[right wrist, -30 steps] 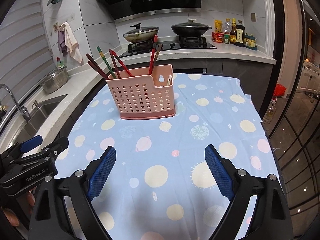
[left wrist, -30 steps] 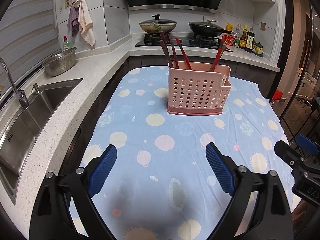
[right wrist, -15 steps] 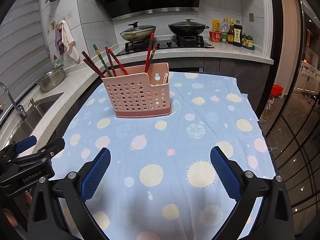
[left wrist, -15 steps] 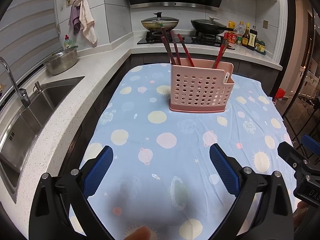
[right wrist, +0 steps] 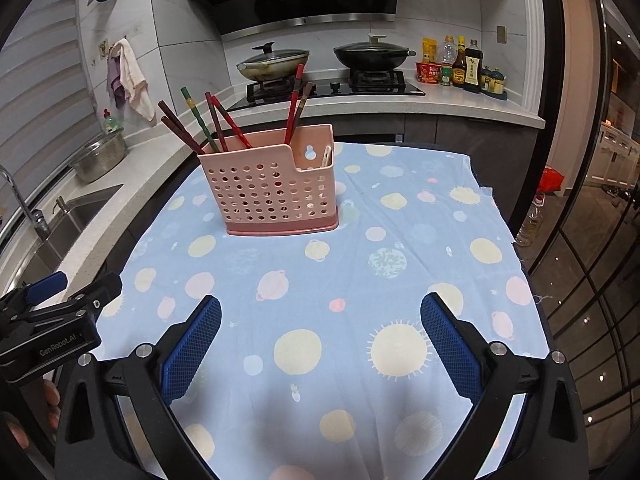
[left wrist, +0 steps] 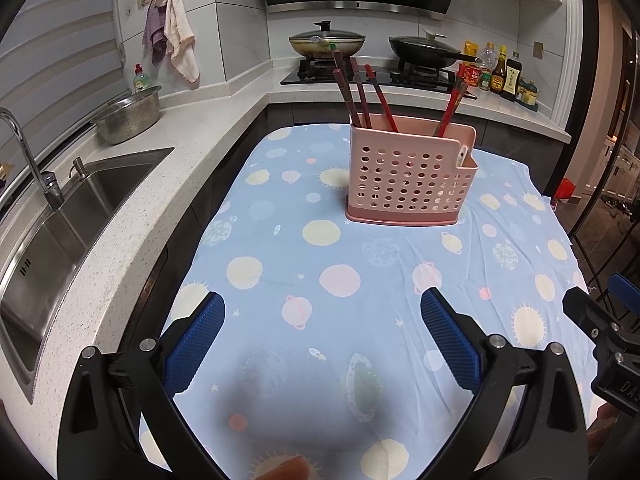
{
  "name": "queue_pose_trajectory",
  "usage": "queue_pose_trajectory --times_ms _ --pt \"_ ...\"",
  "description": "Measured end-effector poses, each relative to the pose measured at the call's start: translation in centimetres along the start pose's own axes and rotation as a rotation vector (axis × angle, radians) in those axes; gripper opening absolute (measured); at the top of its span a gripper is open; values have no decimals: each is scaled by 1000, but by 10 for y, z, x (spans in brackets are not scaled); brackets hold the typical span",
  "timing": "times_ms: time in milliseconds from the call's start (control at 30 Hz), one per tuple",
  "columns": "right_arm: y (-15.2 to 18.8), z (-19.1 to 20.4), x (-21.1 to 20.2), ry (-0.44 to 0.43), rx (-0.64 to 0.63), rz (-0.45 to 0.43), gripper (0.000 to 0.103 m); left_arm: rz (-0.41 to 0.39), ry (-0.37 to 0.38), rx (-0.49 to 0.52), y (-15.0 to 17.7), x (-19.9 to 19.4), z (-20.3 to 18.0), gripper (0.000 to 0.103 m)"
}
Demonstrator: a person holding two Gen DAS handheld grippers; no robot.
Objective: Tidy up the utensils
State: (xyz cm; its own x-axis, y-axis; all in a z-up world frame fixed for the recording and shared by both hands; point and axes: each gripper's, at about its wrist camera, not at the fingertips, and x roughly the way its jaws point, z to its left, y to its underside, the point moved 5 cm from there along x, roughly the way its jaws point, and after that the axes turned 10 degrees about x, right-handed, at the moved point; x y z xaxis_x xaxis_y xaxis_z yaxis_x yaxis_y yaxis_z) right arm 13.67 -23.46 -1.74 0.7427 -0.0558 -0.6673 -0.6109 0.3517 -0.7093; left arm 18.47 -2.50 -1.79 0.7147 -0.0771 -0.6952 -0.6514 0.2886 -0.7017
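A pink perforated utensil holder (left wrist: 410,178) (right wrist: 272,192) stands on the blue spotted tablecloth (left wrist: 340,280) (right wrist: 340,280), well ahead of both grippers. Several dark red chopsticks (left wrist: 356,92) (right wrist: 216,124) lean in its left compartment, two more (left wrist: 450,110) (right wrist: 296,108) in the middle one. A pale utensil tip (right wrist: 326,158) shows in the low right pocket. My left gripper (left wrist: 322,316) hovers open over the near cloth, nothing between its blue pads. My right gripper (right wrist: 320,316) is likewise open and empty. Each gripper shows at the edge of the other's view.
A white counter with a steel sink (left wrist: 60,224) and faucet (left wrist: 28,156) runs along the left, with a metal colander (left wrist: 128,118). A stove with two lidded pans (right wrist: 276,62) and sauce bottles (right wrist: 464,66) lies behind. The table's right edge drops to a dark floor.
Both grippers' jaws have spread a little wider. Both views shifted slightly, with the holder sitting a touch higher in the right wrist view. Nothing on the table moved.
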Motion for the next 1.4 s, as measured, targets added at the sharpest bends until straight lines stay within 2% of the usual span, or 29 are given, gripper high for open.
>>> queue_pose_trajectory --times_ms 400,1400 --pt "2 1 2 2 -1 9 96 4 -25 -13 1 2 4 95" --pt "4 2 4 8 -4 16 96 3 -19 -7 -4 5 2 95"
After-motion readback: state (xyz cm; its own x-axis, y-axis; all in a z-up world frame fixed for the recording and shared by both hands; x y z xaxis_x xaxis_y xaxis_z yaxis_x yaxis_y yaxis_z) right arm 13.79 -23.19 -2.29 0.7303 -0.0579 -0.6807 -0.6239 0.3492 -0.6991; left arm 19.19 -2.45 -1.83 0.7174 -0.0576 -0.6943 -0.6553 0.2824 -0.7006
